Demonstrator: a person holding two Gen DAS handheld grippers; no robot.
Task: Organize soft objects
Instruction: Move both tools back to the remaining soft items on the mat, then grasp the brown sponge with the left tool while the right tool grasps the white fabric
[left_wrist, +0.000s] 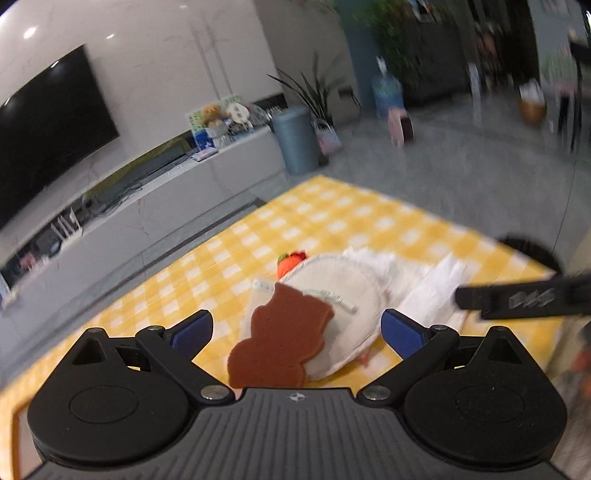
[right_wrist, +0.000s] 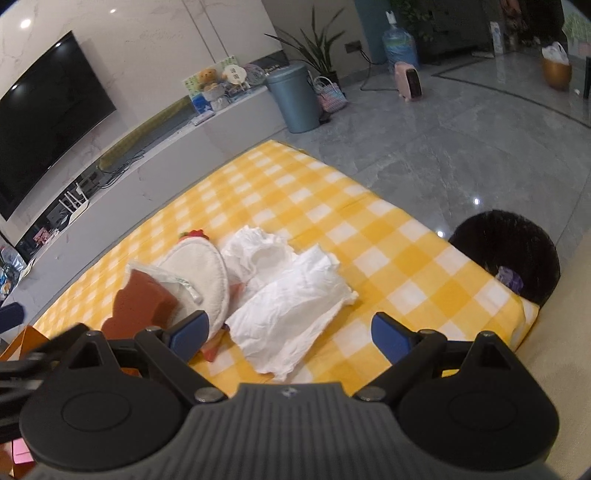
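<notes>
The task looks to be near its beginning: the soft things lie together in one loose heap on the yellow checked cloth (right_wrist: 388, 236) that covers the counter, and nothing seems sorted or folded yet. Both grippers are empty. The left gripper (left_wrist: 297, 330) has its blue pads well apart and hovers just over the near end of the heap, with the brown sponge (left_wrist: 280, 338) between its fingers but not clamped. The right gripper (right_wrist: 291, 330) is also wide apart, above the near edge of the flat white cloth (right_wrist: 295, 314). I count one brown sponge with a wavy outline, which leans on one round cream pad (right_wrist: 199, 273) (it carries a small sewn label). Beside the pad there are two white cloths: the flat white cloth nearer to the camera and a crumpled white cloth (right_wrist: 255, 251) behind it, touching it. One small red and orange soft toy (left_wrist: 290, 260) shows from behind the pad, and an orange bit shows under the pad's near edge; I cannot tell if this is the same toy or another one. A black round bin (right_wrist: 513, 254) stands just past the counter's right edge, and I judge that it may be the place for them. So everything is left to do.
</notes>
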